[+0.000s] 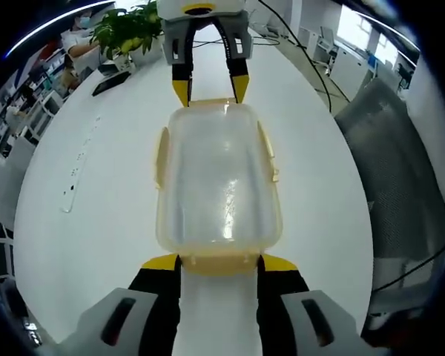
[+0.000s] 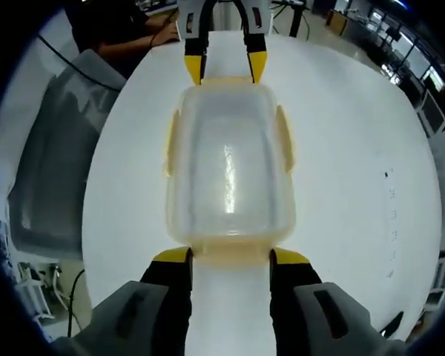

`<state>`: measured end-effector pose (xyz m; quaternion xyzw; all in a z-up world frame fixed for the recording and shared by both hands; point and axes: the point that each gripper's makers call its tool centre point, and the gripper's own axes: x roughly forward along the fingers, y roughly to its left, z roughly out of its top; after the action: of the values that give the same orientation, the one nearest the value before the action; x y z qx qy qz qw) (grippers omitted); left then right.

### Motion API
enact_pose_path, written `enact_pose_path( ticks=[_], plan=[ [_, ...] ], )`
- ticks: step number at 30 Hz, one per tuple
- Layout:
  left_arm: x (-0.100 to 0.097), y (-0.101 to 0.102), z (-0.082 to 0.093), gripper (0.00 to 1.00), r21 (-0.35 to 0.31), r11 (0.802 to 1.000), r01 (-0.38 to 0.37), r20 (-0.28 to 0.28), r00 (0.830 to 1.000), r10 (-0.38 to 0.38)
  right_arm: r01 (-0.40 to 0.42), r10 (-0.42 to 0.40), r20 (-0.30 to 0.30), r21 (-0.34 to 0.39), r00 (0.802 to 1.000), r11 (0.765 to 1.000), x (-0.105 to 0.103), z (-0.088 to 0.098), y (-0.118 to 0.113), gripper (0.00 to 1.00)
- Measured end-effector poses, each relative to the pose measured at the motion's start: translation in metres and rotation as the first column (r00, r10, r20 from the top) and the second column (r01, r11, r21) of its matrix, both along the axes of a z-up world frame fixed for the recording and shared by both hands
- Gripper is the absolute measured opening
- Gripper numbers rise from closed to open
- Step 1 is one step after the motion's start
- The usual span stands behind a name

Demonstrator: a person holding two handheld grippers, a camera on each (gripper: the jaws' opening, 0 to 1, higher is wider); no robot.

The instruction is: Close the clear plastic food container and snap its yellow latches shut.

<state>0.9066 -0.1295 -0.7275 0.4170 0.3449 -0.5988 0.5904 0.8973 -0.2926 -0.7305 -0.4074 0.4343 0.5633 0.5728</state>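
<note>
1. While both yellow-tipped tongs face each other across the white table (image 1: pixel 81 222), the left gripper (image 1: pixel 219 261) stands spread, its tips at the near end of the clear rectangular plastic food container with yellow latches (image 1: pixel 219 182).
2. Likewise spread, the right gripper (image 2: pixel 230 255) meets the container's opposite end.
3. Beyond the right gripper stands a green potted plant (image 1: pixel 126 30).
</note>
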Motion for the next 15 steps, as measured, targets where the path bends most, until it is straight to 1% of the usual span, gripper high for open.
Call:
enact_pose_path(
  ticks=[4,8,15],
  plan=[
    [0.0003,0.0010,-0.0002,0.40,0.001,1.000,0.004,-0.003,1.000,-0.004,0.019,-0.019,-0.001,0.003,1.000,1.000,0.0008,0.0009,-0.0005,0.41],
    [-0.0002,0.0020,0.0012,0.39,0.004,1.000,0.007,0.000,1.000,-0.007,0.026,-0.026,0.003,0.000,1.000,1.000,0.0016,0.0028,-0.0013,0.40],
    [0.0004,0.0045,0.0093,0.38,0.003,1.000,0.001,0.007,1.000,-0.001,0.029,-0.029,0.010,0.000,1.000,1.000,0.0001,0.0085,-0.0014,0.39]
  ],
)
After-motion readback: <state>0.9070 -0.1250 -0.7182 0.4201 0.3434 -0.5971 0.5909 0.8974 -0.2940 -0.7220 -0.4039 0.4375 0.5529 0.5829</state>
